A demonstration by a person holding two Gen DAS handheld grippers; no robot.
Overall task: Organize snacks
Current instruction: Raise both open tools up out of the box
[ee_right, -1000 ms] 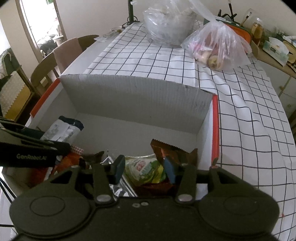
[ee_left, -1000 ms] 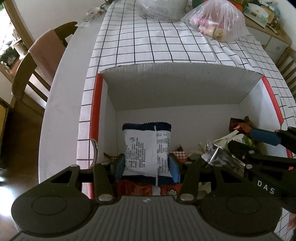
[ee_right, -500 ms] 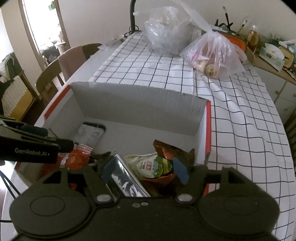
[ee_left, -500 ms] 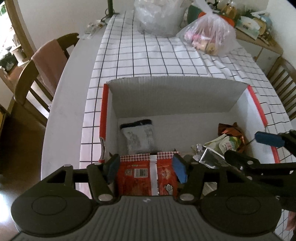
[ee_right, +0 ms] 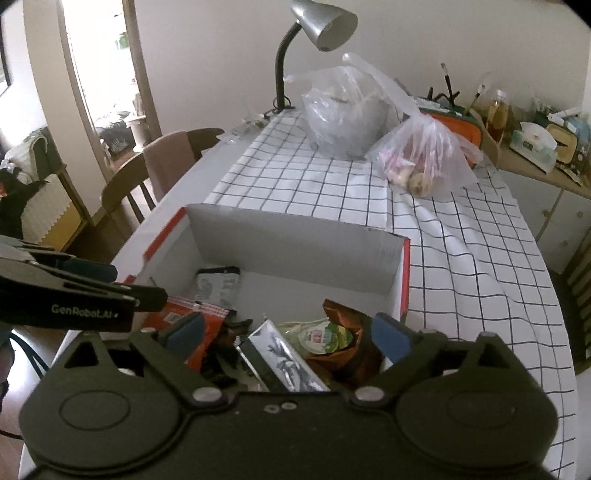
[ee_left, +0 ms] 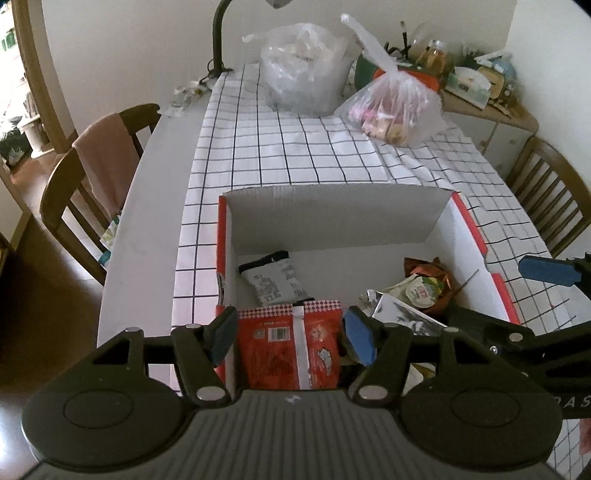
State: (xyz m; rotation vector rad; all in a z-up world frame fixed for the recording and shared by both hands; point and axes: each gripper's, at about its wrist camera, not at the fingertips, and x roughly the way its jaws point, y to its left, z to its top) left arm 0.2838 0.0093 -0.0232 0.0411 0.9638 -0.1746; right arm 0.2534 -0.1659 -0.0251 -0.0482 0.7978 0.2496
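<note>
two grippers hang above an open cardboard box [ee_left: 465, 236] with red edges, which stands on a table with a checked cloth [ee_left: 295, 147]. the left gripper [ee_left: 291, 336] has its blue pads spread; its jaws have just been opening and nothing is pinched between them. directly below and ahead of it, inside the box, a red snack packet [ee_left: 291, 343] lies flat, seen in the gap between the pads but not touched by them. further ahead of this gripper a grey and black snack packet [ee_left: 275, 278] lies on the box floor near the left wall.

the right gripper [ee_right: 291, 334] is spread very wide, its jaws also have just been opening, and it holds nothing. below it, in the right part of the box, lie a silver packet [ee_right: 284, 363], a small cup with a green lid [ee_right: 325, 338] and a brown wrapper [ee_right: 343, 314], all close together.

far ahead of both grippers, on the cloth, two clear plastic bags [ee_right: 424, 158] stand beside a grey desk lamp [ee_right: 317, 22]. to the left of the table is a wooden chair [ee_left: 96, 177] with a pink cloth over its back.
</note>
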